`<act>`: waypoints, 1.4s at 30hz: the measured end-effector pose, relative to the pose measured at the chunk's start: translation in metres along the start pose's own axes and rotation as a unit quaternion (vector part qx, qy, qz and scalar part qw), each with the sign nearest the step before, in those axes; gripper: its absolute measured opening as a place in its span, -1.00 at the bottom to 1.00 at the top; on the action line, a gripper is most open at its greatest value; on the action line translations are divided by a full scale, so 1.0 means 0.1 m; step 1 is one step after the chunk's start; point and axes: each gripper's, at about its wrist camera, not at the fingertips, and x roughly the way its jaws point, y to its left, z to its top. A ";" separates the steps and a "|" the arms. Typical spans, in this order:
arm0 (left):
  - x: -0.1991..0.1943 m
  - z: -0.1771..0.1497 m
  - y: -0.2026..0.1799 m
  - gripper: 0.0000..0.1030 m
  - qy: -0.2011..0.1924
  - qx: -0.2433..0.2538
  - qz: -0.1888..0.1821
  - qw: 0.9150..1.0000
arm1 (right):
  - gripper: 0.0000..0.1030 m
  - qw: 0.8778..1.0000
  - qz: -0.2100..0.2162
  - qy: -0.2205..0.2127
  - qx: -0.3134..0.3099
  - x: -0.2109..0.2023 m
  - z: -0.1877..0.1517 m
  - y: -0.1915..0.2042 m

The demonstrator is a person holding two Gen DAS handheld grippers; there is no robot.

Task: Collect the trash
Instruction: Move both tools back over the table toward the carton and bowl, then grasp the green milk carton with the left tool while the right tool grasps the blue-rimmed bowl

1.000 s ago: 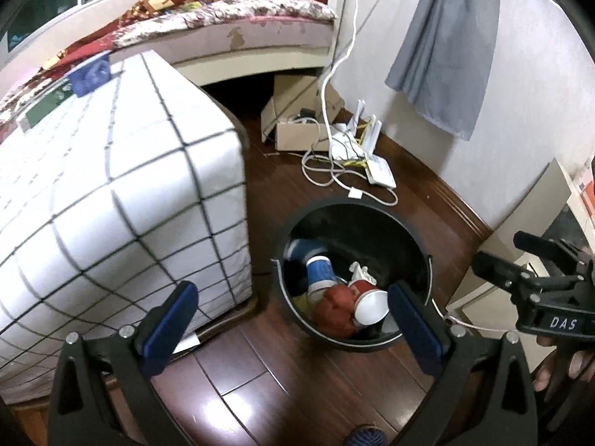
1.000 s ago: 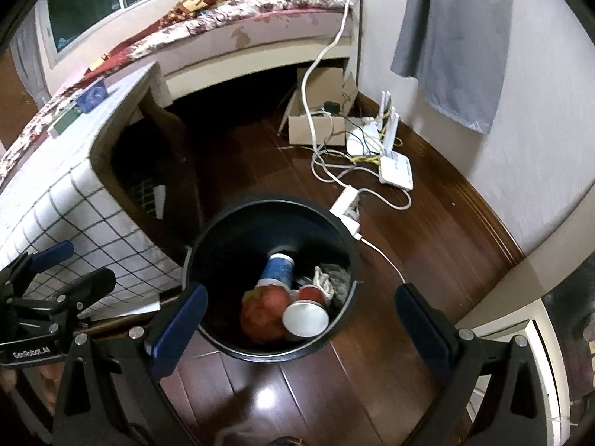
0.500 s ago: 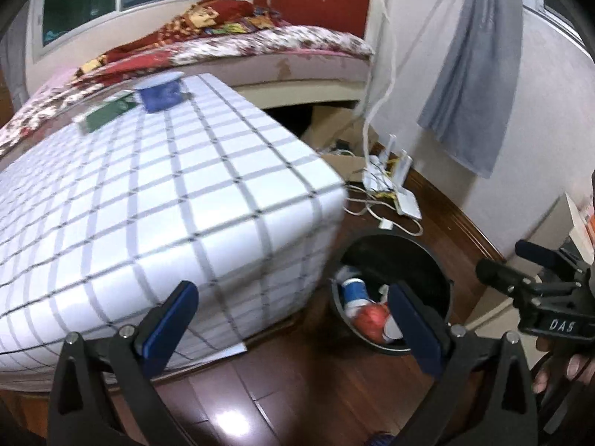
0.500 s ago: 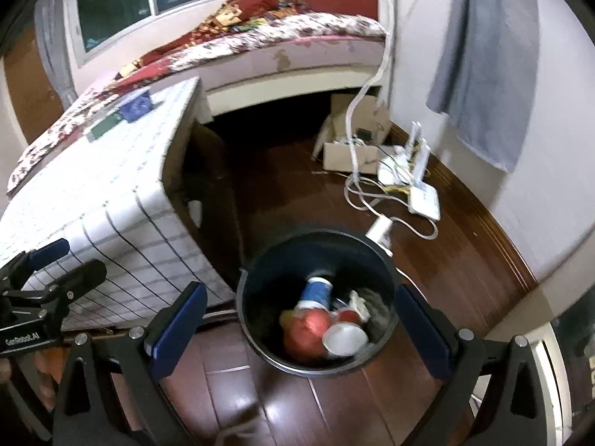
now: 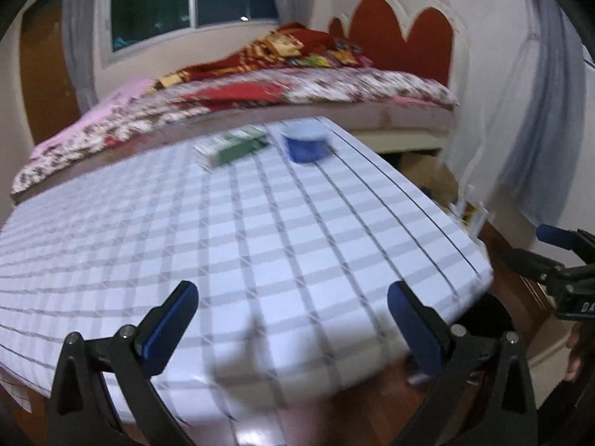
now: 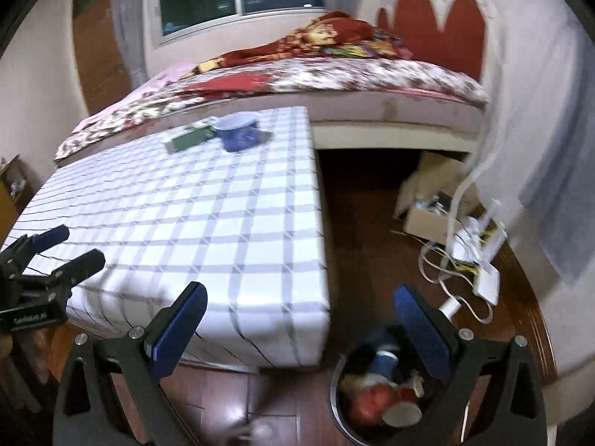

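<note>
A blue cup (image 5: 306, 144) and a green box (image 5: 234, 148) stand at the far end of the checked tablecloth table (image 5: 260, 245); both also show in the right wrist view, the cup (image 6: 238, 132) and the box (image 6: 191, 138). My left gripper (image 5: 292, 308) is open and empty over the table's near edge. My right gripper (image 6: 297, 312) is open and empty above the floor beside the table (image 6: 208, 223). The black trash bin (image 6: 340, 418) on the floor holds cups and a red wad (image 6: 370, 401).
A bed (image 6: 334, 78) runs along the back wall under a window. A cardboard box (image 6: 431, 204), a white router and cables (image 6: 479, 267) lie on the wooden floor at right. A grey curtain (image 5: 539, 130) hangs at right.
Both grippers have risen and tilted up from looking down into the bin; the table top now fills the views and the bin has dropped to the lower edge. Both stay open.
</note>
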 end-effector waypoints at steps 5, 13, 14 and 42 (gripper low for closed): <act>0.16 0.30 0.40 0.98 -0.014 -0.009 0.018 1.000 | 0.98 0.999 0.030 -0.024 -0.010 0.20 0.47 0.29; 0.79 0.67 0.98 0.98 -0.004 -0.028 0.015 1.000 | 0.98 0.999 0.049 -0.009 -0.022 0.99 1.12 0.73; 0.90 0.73 1.06 0.98 0.000 -0.030 0.011 0.999 | 0.98 0.999 0.049 -0.004 -0.022 1.09 1.16 0.75; 2.25 1.27 0.98 0.50 0.098 -0.019 -0.071 0.992 | 0.97 0.999 0.004 0.037 -0.006 2.74 1.89 0.72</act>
